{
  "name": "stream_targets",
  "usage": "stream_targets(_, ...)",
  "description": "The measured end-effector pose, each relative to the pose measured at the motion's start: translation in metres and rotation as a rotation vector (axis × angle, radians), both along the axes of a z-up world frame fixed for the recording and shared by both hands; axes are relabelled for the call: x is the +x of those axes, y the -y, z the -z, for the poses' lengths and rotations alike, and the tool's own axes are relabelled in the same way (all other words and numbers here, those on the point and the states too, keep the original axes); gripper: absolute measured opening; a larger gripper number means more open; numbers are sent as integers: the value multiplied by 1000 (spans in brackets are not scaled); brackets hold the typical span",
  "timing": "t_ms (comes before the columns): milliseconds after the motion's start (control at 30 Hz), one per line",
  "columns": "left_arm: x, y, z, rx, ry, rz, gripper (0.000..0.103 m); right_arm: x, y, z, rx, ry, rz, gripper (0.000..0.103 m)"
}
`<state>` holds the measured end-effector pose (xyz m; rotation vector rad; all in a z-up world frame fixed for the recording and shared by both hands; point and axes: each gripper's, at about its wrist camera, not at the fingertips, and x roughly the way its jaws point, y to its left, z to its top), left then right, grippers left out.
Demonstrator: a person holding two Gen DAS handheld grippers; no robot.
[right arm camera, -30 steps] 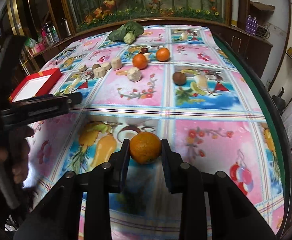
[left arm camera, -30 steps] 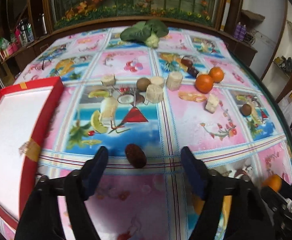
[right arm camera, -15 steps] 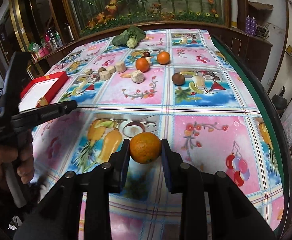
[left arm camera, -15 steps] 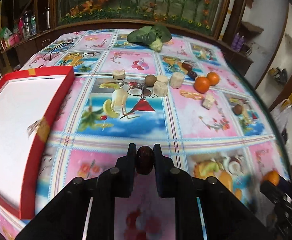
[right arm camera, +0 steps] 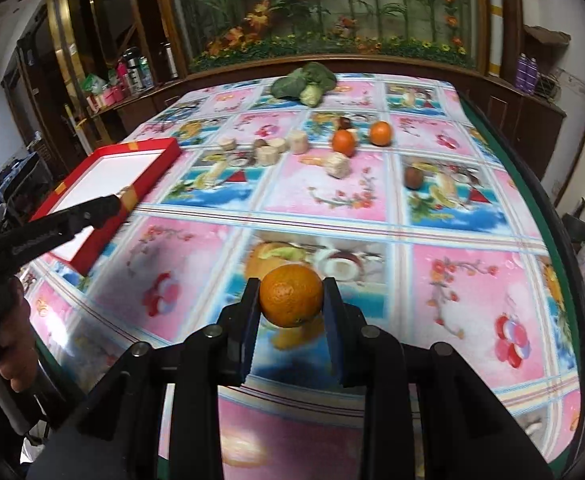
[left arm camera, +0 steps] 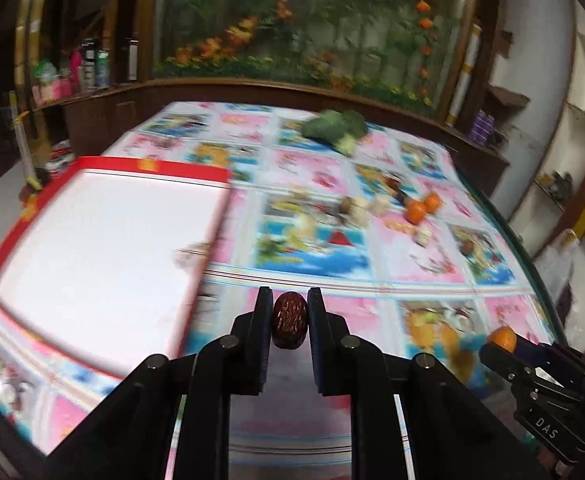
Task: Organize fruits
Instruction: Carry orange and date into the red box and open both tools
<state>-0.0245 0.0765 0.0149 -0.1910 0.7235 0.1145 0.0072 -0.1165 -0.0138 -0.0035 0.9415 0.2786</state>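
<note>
Three oranges show in the right wrist view: one point(right arm camera: 291, 295) between the fingers of the right claw point(right arm camera: 291, 304), two point(right arm camera: 344, 142) point(right arm camera: 380, 133) lying toward the table's point(right arm camera: 472, 280) far edge. Five pale cut chunks sit near them: four in a row point(right arm camera: 228, 143) point(right arm camera: 267, 155) point(right arm camera: 278, 145) point(right arm camera: 297, 141) and one point(right arm camera: 338, 165) apart. Two small brown round fruits point(right arm camera: 413, 177) point(right arm camera: 259, 144) lie on the cloth. One wrinkled red date point(left arm camera: 290, 319) is in the left claw point(left arm camera: 290, 320). One leafy green vegetable point(right arm camera: 304, 82) rests by the far edge. One red-rimmed box point(right arm camera: 148, 172) stands at the left edge. Two claws are visible.

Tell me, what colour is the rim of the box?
Red, with gold patches; the box rim shows best in the right wrist view.
</note>
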Motion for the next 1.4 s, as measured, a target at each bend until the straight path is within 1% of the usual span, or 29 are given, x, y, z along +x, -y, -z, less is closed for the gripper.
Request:
stream_targets(100,-4,-30,-2,9,1,-86,15,5,-23,-4,5,9,-49,32)
stream_targets(333,-7,-97,9,37,-41,-252,15,21,-85,-17,41,44,-165,32)
stream_targets(433,-10,-119,13,51,-59,-301,15,35,-115,-17,74,39,-209,32)
stream_targets(500,-9,-133,20,41,-82,-326,15,43,-135,-17,83,41,-238,32)
stream_targets(633,-10,-149,28,38,-110,-356,15,68,-179,-11,138,21,-313,32)
stream_targets(667,-9,-152,29,39,-114,-358,15,77,-193,-8,139,15,-327,32)
stream_targets(700,-7,-154,31,45,-123,-362,15,85,-204,-6,135,13,-335,32)
stream_targets(800,-4,-163,37,41,-150,-373,15,110,-238,9,130,-29,-363,33)
stream_targets(867,-5,-168,40,30,-160,-377,15,126,-261,25,91,-54,-374,33)
stream_targets(967,-7,-172,43,40,-167,-384,15,138,-281,40,64,-71,-378,33)
stream_targets(1100,-7,-180,49,31,-184,-398,15,143,-286,47,56,-91,-380,33)
stream_targets(1200,-7,-180,49,43,-185,-396,16,146,-292,53,41,-104,-384,34)
stream_targets(1233,-8,-181,49,47,-186,-397,16,147,-295,55,34,-112,-387,38)
stream_targets(1267,-10,-180,48,51,-187,-403,18,147,-295,56,17,-108,-383,45)
stream_targets(1300,-10,-181,48,50,-188,-406,23,146,-295,55,10,-98,-378,49)
stream_targets(1333,-12,-182,47,41,-186,-413,33,144,-292,51,12,-83,-370,56)
stream_targets(1367,-14,-182,45,35,-173,-415,37,143,-288,48,17,-77,-365,61)
stream_targets(1400,-18,-182,41,37,-162,-432,40,142,-283,44,21,-68,-357,62)
